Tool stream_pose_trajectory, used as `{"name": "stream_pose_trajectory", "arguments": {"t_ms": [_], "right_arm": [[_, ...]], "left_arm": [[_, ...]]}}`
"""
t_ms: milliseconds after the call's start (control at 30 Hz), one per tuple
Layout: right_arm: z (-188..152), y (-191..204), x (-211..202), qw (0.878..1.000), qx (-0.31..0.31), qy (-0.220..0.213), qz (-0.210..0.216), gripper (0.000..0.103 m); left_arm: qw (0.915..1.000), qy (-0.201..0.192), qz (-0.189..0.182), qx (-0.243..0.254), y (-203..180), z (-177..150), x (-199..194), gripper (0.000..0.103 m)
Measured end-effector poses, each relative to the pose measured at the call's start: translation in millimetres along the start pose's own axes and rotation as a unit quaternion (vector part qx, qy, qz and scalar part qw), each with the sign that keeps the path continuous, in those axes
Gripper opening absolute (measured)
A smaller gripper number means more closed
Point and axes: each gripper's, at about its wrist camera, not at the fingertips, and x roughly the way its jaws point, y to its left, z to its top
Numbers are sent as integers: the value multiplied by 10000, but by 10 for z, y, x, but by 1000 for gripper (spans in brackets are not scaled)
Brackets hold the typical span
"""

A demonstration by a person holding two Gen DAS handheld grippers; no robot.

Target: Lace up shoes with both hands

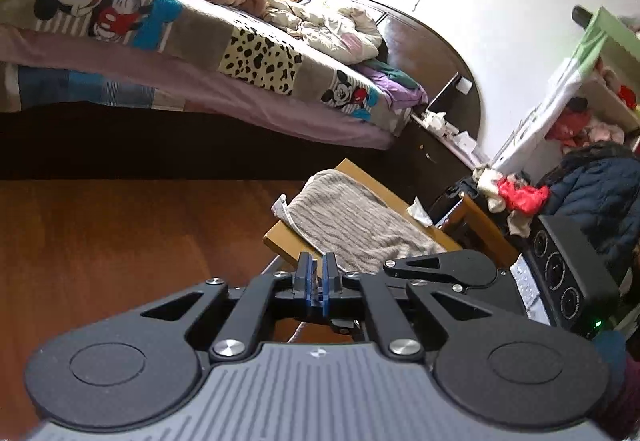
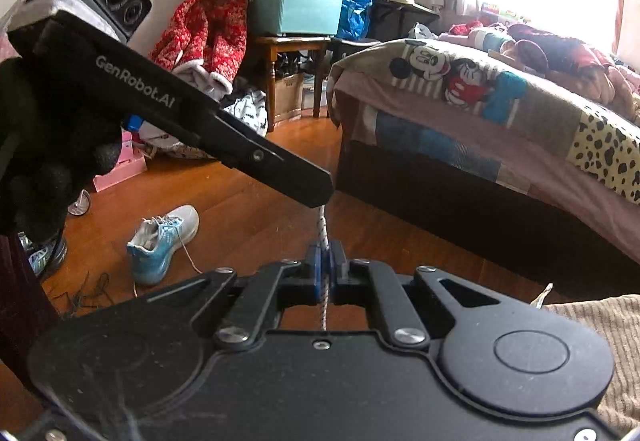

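Observation:
A white shoelace with blue flecks [image 2: 322,233] runs taut between my two grippers. In the right wrist view my right gripper [image 2: 325,261] is shut on it between blue pads. My left gripper [image 2: 320,199], held by a black-gloved hand [image 2: 40,161], comes in from the upper left and pinches the lace's upper end. In the left wrist view my left gripper [image 1: 318,275] has its blue pads almost together. A light blue and white sneaker [image 2: 164,241] lies on the floor to the left with a loose lace. The lace's lower end is hidden under my right gripper.
A bed with a cartoon-mouse quilt [image 2: 480,89] fills the right side. A wooden stool under a grey towel [image 1: 352,217] stands just ahead of my left gripper. A red jacket [image 2: 200,29], a teal bin [image 2: 296,1] and a second shoe [image 2: 44,253] crowd the left side.

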Motion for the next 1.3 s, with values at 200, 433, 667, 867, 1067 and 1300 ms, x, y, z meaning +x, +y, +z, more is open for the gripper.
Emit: {"name": "stream_pose_trajectory", "arguments": {"t_ms": [200,433,667,867,1067,1300], "right_arm": [[-28,28,13,10000,-44,57,6,3],[-40,35,-9,10000,-35,48,16,3],[-51,47,9,10000,-53,61,29,3],[-54,70,19,9999,-85,67,56,3],[-49,88,0,9999,-136,-36,-60,5],[-18,71,-37,9997,-111,-205,-48,4]], "left_arm": [[9994,104,190,261,-60,-23,48,8],[9993,39,133,353,-78,-41,21,24],[9994,-16,90,347,-49,-40,-11,16],[9990,-74,96,440,-83,-45,-13,1],[9997,-97,162,145,13,-36,-10,0],[9999,-64,71,99,17,-34,-3,0]]}}
